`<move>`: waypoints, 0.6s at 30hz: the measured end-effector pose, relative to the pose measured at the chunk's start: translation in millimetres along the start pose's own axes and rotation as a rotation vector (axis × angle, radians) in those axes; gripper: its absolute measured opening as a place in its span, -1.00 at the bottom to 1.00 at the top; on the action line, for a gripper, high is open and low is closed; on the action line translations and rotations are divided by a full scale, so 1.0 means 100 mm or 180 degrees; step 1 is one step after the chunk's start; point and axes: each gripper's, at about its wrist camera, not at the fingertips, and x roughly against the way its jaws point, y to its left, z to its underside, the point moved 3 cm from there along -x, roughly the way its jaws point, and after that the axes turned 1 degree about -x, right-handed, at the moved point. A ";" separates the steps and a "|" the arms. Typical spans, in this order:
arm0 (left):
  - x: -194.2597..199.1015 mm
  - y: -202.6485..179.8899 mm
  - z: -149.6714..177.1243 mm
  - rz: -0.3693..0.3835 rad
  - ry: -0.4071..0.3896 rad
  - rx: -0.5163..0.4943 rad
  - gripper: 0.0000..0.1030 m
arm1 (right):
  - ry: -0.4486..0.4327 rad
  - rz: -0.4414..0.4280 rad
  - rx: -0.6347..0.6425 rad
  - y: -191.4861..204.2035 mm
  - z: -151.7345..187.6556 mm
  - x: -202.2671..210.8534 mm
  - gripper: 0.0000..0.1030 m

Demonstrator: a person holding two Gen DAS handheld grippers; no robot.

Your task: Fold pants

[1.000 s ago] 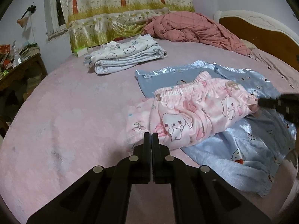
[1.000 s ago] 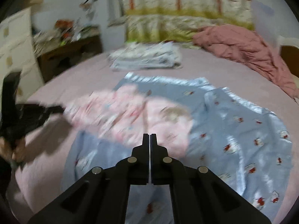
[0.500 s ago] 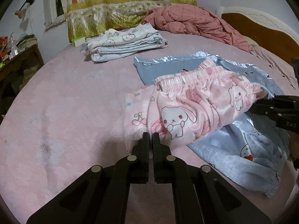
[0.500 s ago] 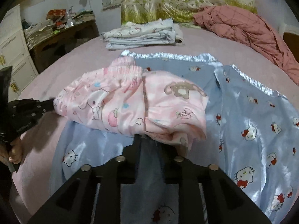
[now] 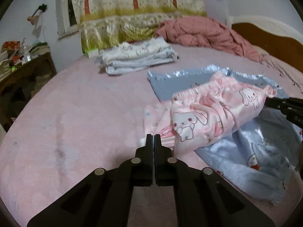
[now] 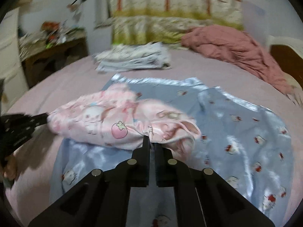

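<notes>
Pink cartoon-print pants [image 5: 214, 117] lie bunched between both grippers, partly on the pink bed and partly on blue satin pants [image 5: 261, 151]. My left gripper [image 5: 153, 138] is shut on the pink pants' near edge. My right gripper [image 6: 150, 141] is shut on the other end of the pink pants [image 6: 121, 121]. It also shows in the left wrist view [image 5: 284, 106] at the pants' right end. The left gripper shows in the right wrist view [image 6: 24, 124] at the pants' left end.
A folded stack of white printed clothes [image 5: 136, 58] lies farther back on the bed [image 5: 75, 113]. A crumpled reddish quilt [image 5: 204, 34] lies by the wooden headboard [image 5: 269, 41]. A cluttered wooden side table [image 5: 22, 66] stands left of the bed. A curtain [image 5: 132, 9] hangs behind.
Both grippers have lifted slightly and drawn the pink pants toward me. The right gripper, open around the fabric half a second ago, has shut on it.
</notes>
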 end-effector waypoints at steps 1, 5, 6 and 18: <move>0.01 -0.02 0.00 -0.0029 -0.0014 -0.0036 -0.99 | 0.0029 0.0000 -0.0040 -0.04 0.00 -0.03 -0.94; 0.00 -0.07 0.01 -0.0234 -0.0006 -0.0152 -0.98 | 0.0046 0.0180 -0.0132 -0.15 0.00 -0.06 -0.94; -0.01 -0.07 0.01 -0.0245 -0.0001 -0.0141 -0.98 | 0.0033 0.0226 -0.0120 -0.17 -0.01 -0.05 -0.94; -0.05 -0.08 0.06 -0.0226 0.0142 -0.0145 -0.98 | 0.0216 0.0320 -0.0227 -0.36 0.07 -0.10 -0.94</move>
